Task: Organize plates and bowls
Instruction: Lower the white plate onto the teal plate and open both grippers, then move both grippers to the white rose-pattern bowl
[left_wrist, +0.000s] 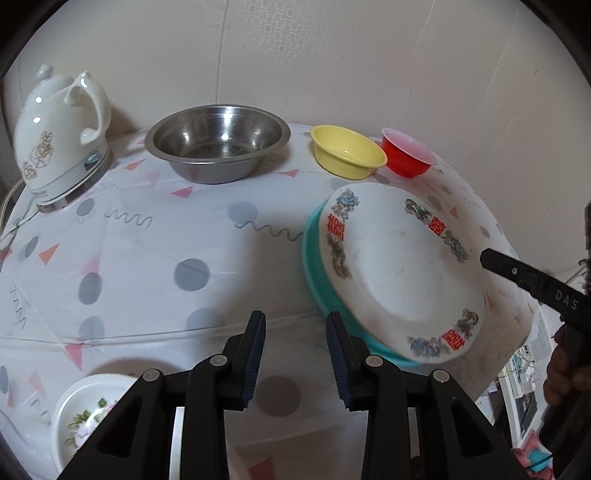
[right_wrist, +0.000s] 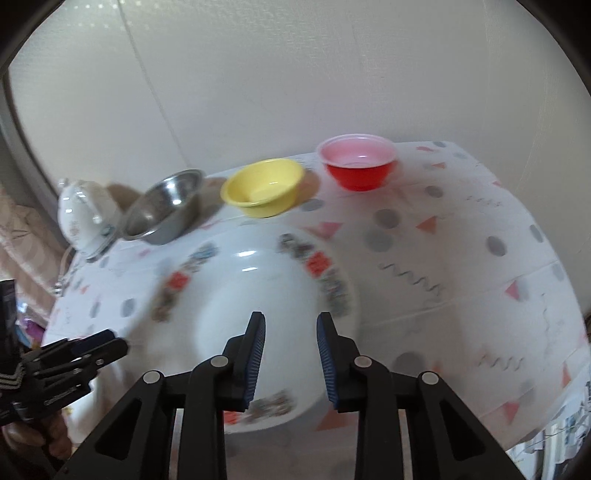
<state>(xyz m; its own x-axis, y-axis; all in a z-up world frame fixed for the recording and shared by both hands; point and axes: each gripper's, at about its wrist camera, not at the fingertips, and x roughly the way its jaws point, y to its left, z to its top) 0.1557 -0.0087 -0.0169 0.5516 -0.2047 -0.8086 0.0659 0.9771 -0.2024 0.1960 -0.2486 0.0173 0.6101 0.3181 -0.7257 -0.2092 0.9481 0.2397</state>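
Observation:
A white plate with red characters and floral rim (left_wrist: 399, 273) lies stacked on a teal plate (left_wrist: 314, 266) at the right of the table. My left gripper (left_wrist: 295, 321) stands open just left of that stack, nothing between its fingers. The right gripper (left_wrist: 491, 258) reaches in from the right, its tip at the white plate's far rim. In the right wrist view, blurred, my right gripper (right_wrist: 290, 321) hangs open over the white plate (right_wrist: 255, 295), pads clear of it. The left gripper (right_wrist: 114, 345) shows at lower left. A steel bowl (left_wrist: 218, 142), yellow bowl (left_wrist: 347, 151) and red bowl (left_wrist: 406, 153) stand in a row at the back.
A white electric kettle (left_wrist: 59, 129) stands at the back left with its cord trailing off the edge. A small white bowl with a flower print (left_wrist: 85, 417) sits at the front left. The patterned tablecloth (left_wrist: 166, 258) drops off at the right; a wall rises behind the bowls.

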